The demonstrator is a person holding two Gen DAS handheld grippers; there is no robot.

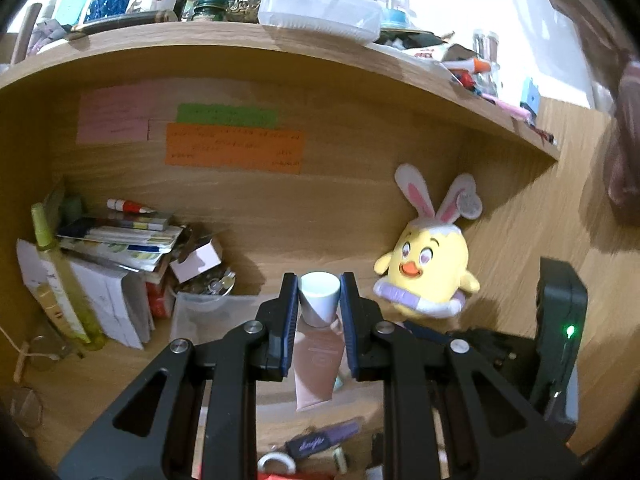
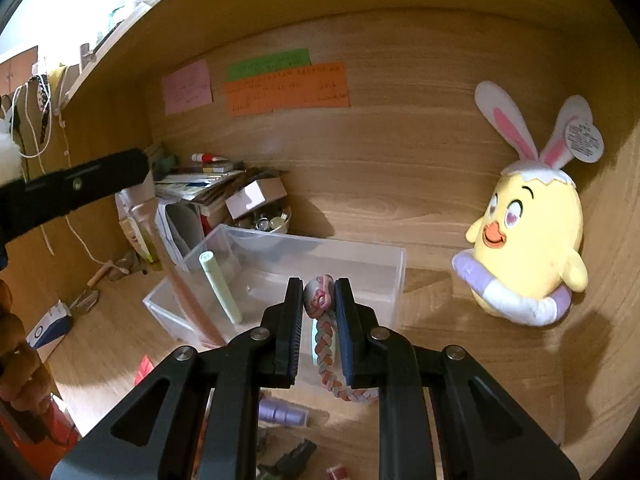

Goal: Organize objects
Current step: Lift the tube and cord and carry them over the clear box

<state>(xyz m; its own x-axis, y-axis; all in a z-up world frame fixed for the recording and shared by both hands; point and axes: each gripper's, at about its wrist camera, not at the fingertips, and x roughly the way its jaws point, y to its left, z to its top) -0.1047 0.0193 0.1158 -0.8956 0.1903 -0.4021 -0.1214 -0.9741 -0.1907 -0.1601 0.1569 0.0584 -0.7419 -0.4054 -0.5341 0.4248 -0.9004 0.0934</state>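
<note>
Grippers foremost in both wrist views. The left gripper (image 1: 319,294) is clenched on a pink tube (image 1: 316,364), its pads pressing the white cap (image 1: 319,298) so that the soft body hangs free below, lifted over the clutter of the wooden desk (image 1: 248,396). The right gripper (image 2: 318,296) grasps a braided band (image 2: 326,340) by its bead end, the plaited loop trailing back between the fingers. Just beyond it stands a clear plastic bin (image 2: 360,252), with a pale green stick (image 2: 220,286) leaning inside; judged from the task, this is the collecting place, and both items are carried toward it. Farther off, a yellow chick plush (image 2: 528,252) leans against the back panel, and a stack of books and boxes (image 1: 116,248) fills the left corner. Coloured notes (image 1: 234,148) are on the panel above.
</note>
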